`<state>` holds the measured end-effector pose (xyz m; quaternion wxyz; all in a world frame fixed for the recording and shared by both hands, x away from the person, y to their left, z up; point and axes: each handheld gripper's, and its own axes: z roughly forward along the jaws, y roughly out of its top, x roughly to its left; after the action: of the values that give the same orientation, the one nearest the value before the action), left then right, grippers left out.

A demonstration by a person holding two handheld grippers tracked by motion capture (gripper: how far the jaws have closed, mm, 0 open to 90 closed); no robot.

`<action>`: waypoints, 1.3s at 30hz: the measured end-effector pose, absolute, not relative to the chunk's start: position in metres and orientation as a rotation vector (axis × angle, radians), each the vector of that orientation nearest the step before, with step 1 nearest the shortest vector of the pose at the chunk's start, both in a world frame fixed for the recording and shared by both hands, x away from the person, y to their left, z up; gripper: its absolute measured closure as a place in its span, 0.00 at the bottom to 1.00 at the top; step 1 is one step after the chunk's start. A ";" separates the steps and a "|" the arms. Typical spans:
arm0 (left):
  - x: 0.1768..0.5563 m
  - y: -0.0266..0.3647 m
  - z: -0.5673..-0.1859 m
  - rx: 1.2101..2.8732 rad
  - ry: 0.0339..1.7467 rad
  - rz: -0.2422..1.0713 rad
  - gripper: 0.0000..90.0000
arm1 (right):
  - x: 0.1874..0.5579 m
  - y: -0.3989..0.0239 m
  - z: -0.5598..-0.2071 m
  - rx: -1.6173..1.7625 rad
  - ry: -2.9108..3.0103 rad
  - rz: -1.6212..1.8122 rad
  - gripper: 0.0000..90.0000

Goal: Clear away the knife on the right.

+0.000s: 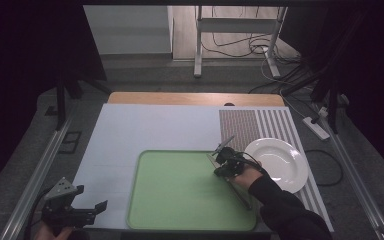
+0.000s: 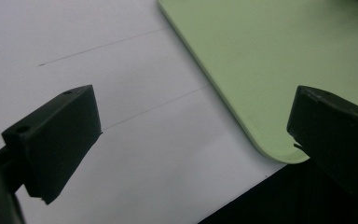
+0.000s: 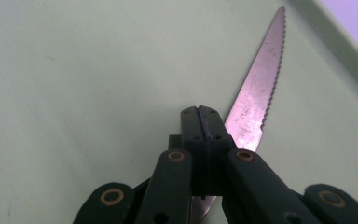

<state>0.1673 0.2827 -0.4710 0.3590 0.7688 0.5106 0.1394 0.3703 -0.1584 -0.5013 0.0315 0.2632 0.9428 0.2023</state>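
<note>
A serrated table knife (image 3: 259,88) lies flat on the pale green tray (image 3: 74,93), its tip pointing away near the tray's raised rim. My right gripper (image 3: 204,116) is shut, jaws pressed together right over the blade's near part, and the blade passes underneath rather than between them. From above, the right gripper (image 1: 220,169) sits at the right edge of the green tray (image 1: 180,195), with the knife (image 1: 242,196) running along that edge. Off the tray's near left corner, my left gripper (image 1: 90,197) hangs open over the white mat, and its jaws (image 2: 191,135) hold nothing.
A white plate (image 1: 280,162) rests on a striped placemat (image 1: 260,125) just right of the tray. The white mat (image 1: 150,127) covers the wooden table's far and left parts. Beyond the table are a stand, cables and a power strip on the floor.
</note>
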 end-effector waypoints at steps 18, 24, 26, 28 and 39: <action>0.167 0.283 -0.471 1.983 1.320 0.358 0.03 | 0.364 -0.197 -0.497 0.912 2.887 0.571 1.00; 0.167 0.283 -0.471 1.982 1.321 0.357 0.03 | 0.361 -0.210 -0.496 0.954 2.871 0.553 1.00; 0.168 0.283 -0.471 1.982 1.321 0.358 0.03 | 0.362 -0.213 -0.496 0.979 2.869 0.560 1.00; 0.167 0.283 -0.471 1.982 1.320 0.359 0.03 | 0.362 -0.214 -0.496 1.002 2.869 0.561 1.00; 0.167 0.283 -0.471 1.982 1.320 0.359 0.03 | 0.363 -0.213 -0.496 1.003 2.870 0.564 1.00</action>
<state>0.1675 0.2826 -0.4710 0.3585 0.7683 0.5118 0.1390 0.3625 -0.2129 -0.4955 0.0249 0.3244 0.9279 0.1823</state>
